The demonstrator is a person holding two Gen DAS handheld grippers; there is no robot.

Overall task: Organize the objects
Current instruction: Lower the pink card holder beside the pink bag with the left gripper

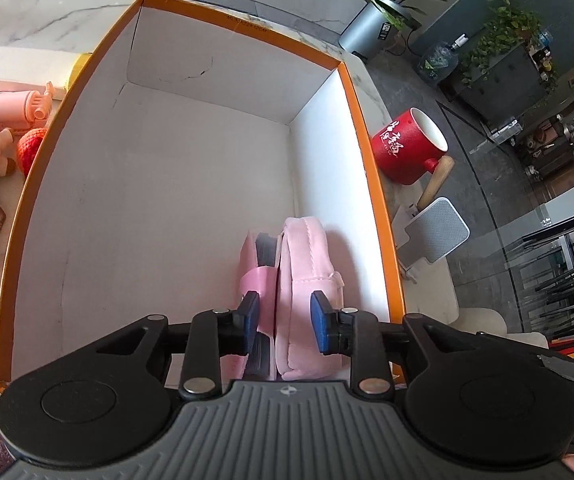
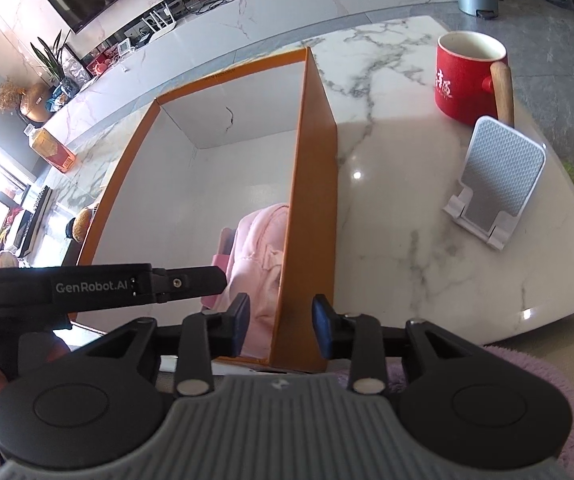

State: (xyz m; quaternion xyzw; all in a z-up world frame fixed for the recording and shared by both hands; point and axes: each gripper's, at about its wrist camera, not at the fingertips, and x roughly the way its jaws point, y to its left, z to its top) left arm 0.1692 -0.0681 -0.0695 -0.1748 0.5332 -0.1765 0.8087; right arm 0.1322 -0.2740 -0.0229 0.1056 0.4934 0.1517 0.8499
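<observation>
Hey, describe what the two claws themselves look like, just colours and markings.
Both the left claw and right claw have blue pads on black linkages with silver rivets, above a ribbed grey body flanked by round black discs. White "GenRobot.AI" lettering marks the left one's side.

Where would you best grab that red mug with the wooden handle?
By the red ceramic mug's rim, from above: it stands upright with its mouth open, so one finger can slip inside the wall. The thick wooden handle sticks out beside the white phone stand, which crowds a sideways approach.

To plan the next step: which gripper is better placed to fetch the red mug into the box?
Right. The right gripper is open beside the orange box; the red mug stands ahead. The left gripper straddles the pink pouch.
</observation>
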